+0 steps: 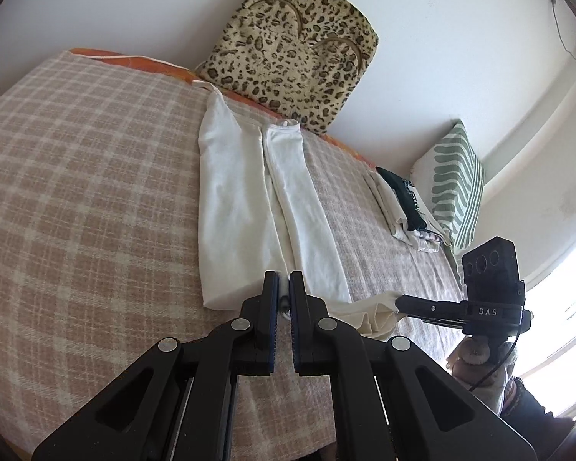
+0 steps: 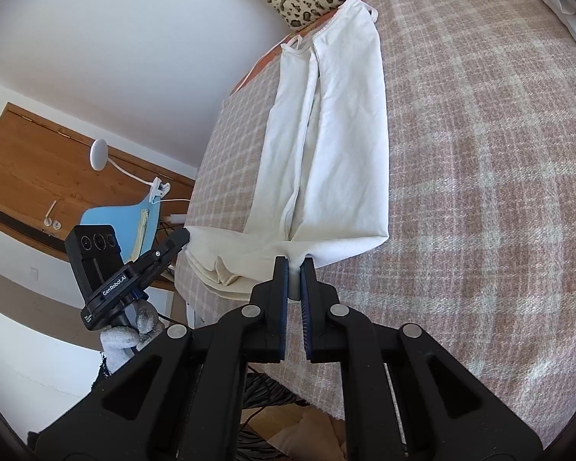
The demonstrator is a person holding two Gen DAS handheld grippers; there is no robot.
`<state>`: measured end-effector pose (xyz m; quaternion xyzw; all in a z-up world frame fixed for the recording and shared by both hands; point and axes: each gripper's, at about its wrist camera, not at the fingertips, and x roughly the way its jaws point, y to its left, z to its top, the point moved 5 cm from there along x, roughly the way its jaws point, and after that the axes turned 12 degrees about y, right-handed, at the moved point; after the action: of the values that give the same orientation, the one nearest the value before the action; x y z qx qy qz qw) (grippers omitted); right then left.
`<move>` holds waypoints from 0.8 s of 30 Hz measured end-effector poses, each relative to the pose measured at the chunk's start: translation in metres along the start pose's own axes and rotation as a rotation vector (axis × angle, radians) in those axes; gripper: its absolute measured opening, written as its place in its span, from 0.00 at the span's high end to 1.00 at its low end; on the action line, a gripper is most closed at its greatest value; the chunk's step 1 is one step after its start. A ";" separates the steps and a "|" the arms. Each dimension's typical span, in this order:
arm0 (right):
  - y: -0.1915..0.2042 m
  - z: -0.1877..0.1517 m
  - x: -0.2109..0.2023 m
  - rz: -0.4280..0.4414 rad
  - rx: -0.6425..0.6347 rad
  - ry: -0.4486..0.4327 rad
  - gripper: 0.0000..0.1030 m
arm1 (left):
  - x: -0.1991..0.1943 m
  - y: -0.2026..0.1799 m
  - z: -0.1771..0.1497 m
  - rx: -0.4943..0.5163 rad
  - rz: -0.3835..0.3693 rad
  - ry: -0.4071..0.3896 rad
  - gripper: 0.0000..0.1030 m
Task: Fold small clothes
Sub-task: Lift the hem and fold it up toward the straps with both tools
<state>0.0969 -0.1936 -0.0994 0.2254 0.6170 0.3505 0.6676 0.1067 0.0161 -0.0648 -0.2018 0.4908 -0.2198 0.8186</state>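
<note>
White garment hem — inside both hand-held grippers

a bed under a beige checked blanket carries a white garment, a folded clothes pile, and leopard and green-striped cushions.

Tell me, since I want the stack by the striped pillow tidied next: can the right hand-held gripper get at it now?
Probably not yet. The right hand-held gripper is shut on the white garment's hem, so it is occupied. The folded stack lies across bare blanket, nothing blocking the way.
</note>
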 end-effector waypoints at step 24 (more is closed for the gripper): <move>-0.038 0.091 0.036 -0.085 0.126 0.001 0.93 | 0.070 0.036 0.055 -0.042 0.120 0.062 0.96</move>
<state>0.1929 -0.1799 -0.1385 0.2404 0.6472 0.2826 0.6659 0.1917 0.0128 -0.1104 -0.1823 0.5317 -0.1663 0.8102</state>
